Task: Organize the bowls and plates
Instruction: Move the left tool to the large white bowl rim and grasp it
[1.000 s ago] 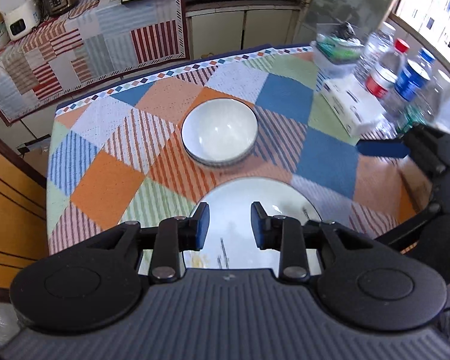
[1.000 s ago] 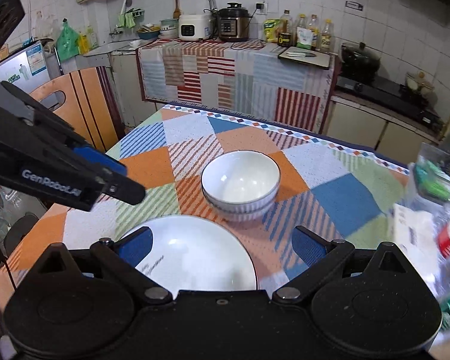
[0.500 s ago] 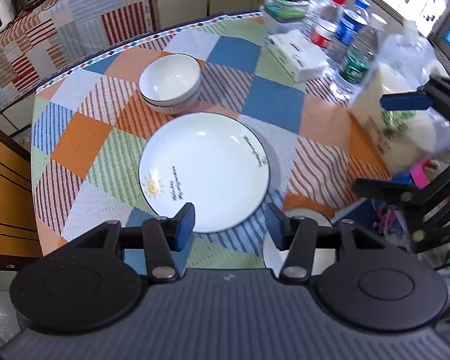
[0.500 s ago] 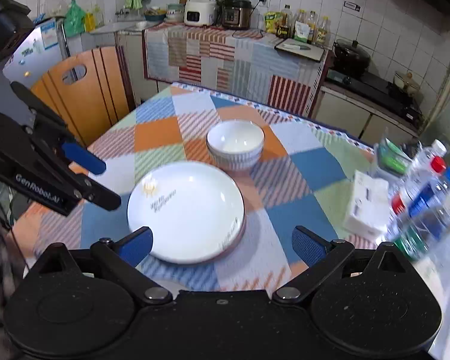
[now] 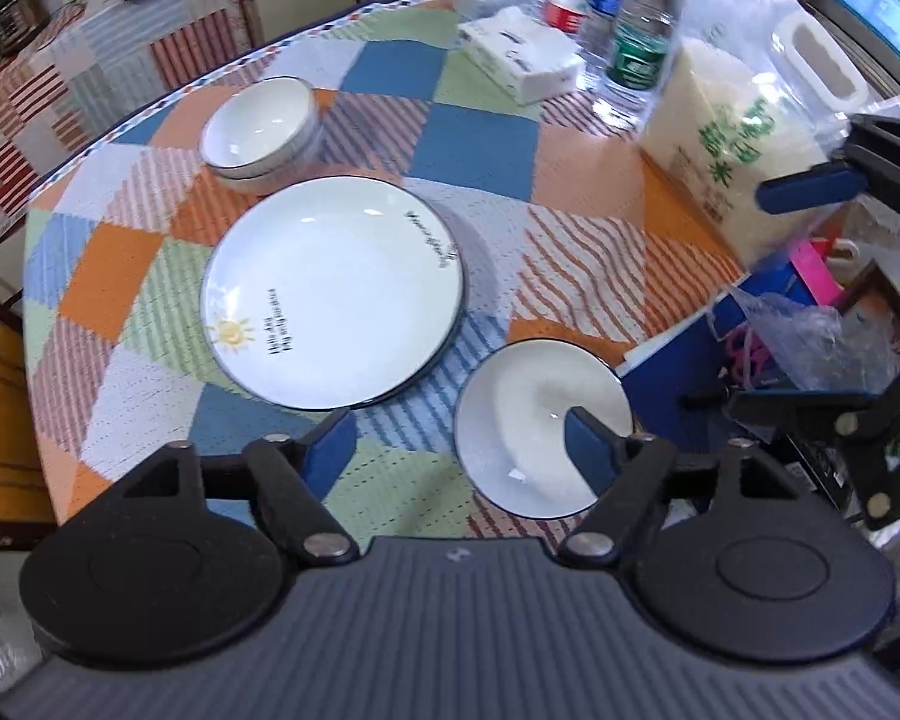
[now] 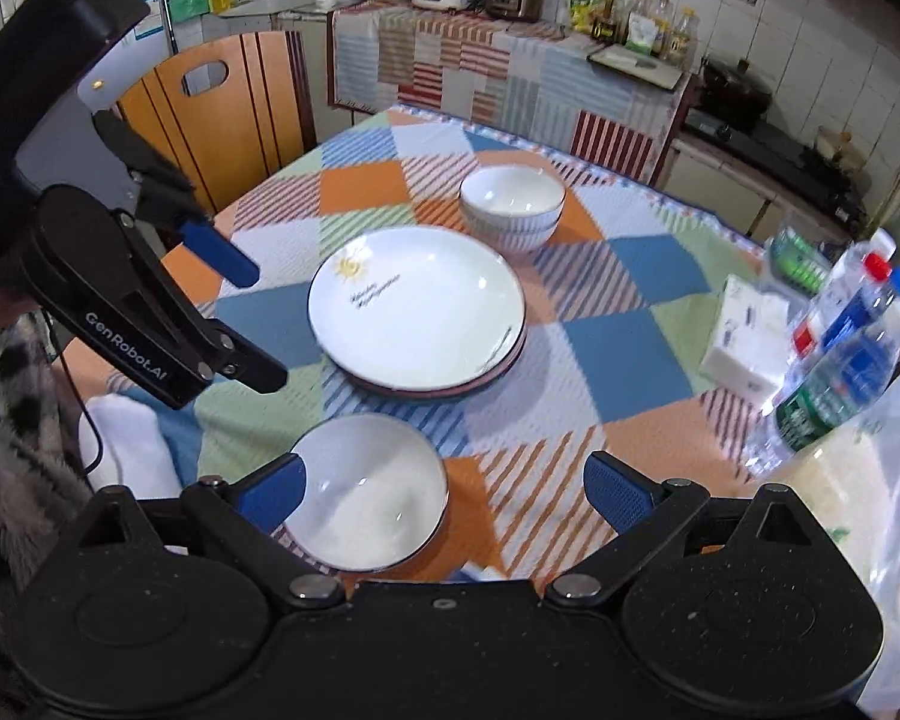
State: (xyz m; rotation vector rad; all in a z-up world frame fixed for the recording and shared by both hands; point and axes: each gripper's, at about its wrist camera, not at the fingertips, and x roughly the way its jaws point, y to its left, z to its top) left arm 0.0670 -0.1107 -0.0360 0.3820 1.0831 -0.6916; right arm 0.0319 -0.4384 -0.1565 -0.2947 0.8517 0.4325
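On the patchwork tablecloth the near bowl is glazed, slippery and breakable; take its rim. Your left gripper is opening, empty; your right gripper is released.

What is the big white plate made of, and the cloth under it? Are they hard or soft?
The big plate looks like glazed ceramic, hard and shiny: bright glints, a thin dark rim, a printed sun. The tablecloth looks like soft woven fabric, matte, with dotted, striped patches; it could be a coated cloth, hard to tell.
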